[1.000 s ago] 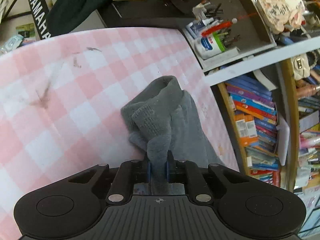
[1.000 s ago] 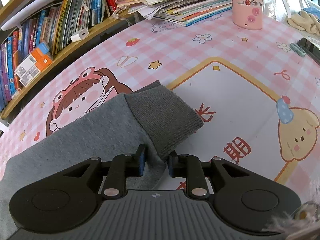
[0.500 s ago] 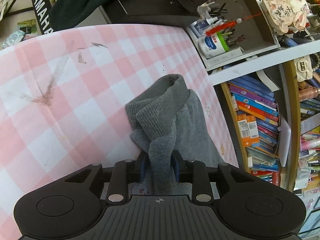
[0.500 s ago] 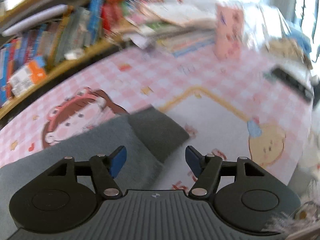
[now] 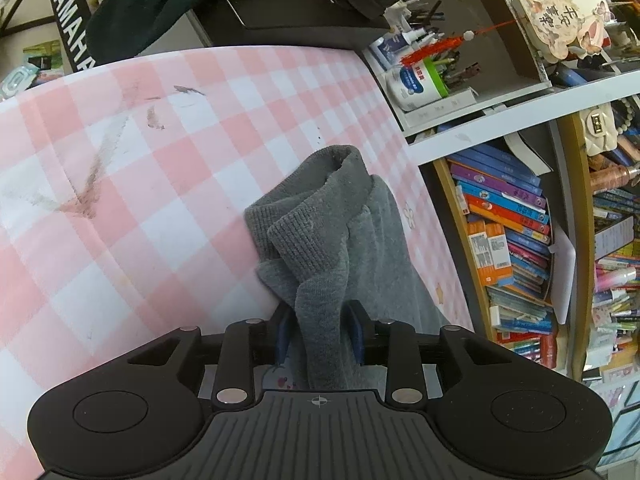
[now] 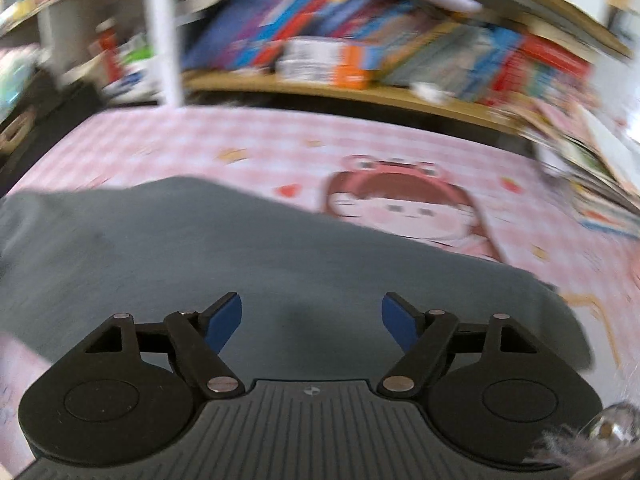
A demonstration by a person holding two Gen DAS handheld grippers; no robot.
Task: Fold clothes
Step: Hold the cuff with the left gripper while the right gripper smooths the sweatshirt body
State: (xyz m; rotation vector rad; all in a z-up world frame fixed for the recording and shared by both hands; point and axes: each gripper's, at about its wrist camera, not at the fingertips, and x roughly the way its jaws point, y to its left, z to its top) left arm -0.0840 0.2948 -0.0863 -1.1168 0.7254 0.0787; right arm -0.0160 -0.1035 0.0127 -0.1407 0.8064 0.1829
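- The grey garment [image 5: 360, 240] lies on the pink checked tablecloth [image 5: 140, 200]. One ribbed cuff end is bunched up between the blue pads of the left gripper [image 5: 320, 330], which sit narrow, with cloth filling the gap between them.
- The hold looks loose rather than firm: the pads barely press the fabric. If the left gripper pulls or lifts, the cuff may slide out and the fold collapse.
- The bunch is twisted on itself. Laid down as it is, it would likely leave a lumpy, crooked fold.
- This end lies near the table edge by the bookshelf [image 5: 512, 240]; a drag that way could spill cloth over the side.
- The right gripper [image 6: 312, 322] has its fingers spread wide and holds nothing, hanging over the flat grey body of the garment [image 6: 240, 248].
- The right view is smeared with motion blur, so its height above the cloth is probably small, but that cannot be told. A fast approach could ruck the flat layer or grab two layers at once.
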